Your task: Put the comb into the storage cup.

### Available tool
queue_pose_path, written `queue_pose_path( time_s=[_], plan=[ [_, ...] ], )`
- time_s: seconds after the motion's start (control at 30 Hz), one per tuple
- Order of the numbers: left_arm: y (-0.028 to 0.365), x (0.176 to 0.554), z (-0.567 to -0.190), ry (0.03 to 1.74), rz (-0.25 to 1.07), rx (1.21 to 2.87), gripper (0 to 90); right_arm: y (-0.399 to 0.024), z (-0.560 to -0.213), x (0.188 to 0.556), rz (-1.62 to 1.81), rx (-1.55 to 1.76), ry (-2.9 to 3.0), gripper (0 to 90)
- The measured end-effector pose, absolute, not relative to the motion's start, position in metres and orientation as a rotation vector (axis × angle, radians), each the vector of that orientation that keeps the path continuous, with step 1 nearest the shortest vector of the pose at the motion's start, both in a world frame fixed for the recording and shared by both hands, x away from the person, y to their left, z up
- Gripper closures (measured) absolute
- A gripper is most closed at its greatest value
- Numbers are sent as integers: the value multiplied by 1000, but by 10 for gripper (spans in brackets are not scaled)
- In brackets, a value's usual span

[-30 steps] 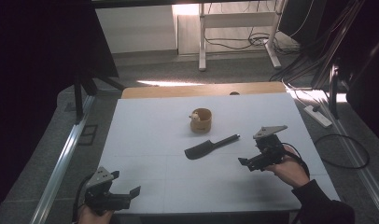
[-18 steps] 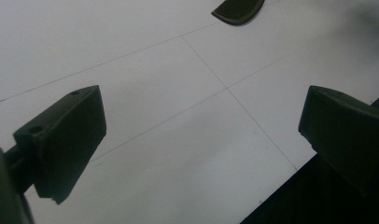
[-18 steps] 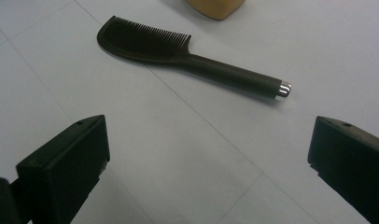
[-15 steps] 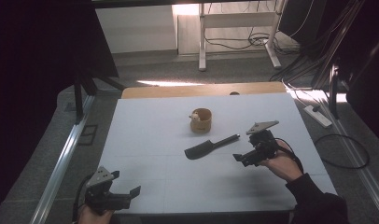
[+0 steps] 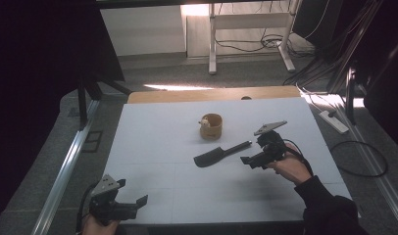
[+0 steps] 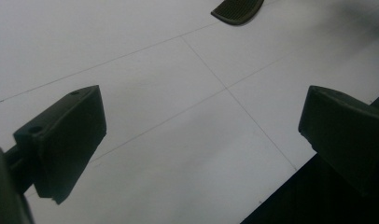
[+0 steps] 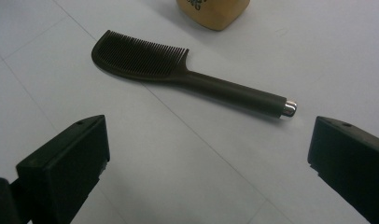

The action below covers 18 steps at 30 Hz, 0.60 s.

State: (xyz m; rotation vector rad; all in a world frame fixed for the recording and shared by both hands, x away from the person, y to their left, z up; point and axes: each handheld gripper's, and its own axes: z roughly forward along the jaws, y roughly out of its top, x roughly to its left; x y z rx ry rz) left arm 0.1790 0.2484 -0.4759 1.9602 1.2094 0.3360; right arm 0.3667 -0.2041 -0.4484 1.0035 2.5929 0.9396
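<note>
**Reaching for the comb**

My right claw (image 5: 249, 160) hangs low over the white surface (image 5: 153, 137) with its jaws spread wide and nothing in them. The black comb (image 7: 178, 74) lies flat just ahead of it, teeth end off to the claw's left, and the handle with its silver tip pointing toward the claw's right jaw. A small tan cup (image 5: 211, 126) stands past the comb, a little apart from it.

My left claw (image 5: 138, 201) waits far back near my edge, jaws wide too, holding nothing.

I think I am in the reach step. Next I should move the right claw forward and down, put one jaw on each side of the handle, then squeeze.
</note>
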Motion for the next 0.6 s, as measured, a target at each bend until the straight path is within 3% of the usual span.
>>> queue_pose_path(
  time_s=[0.6],
  plan=[
    [248, 179, -476, 1204, 334, 1962, 18, -187, -452, 387, 890, 995, 2613, 0]
  ],
)
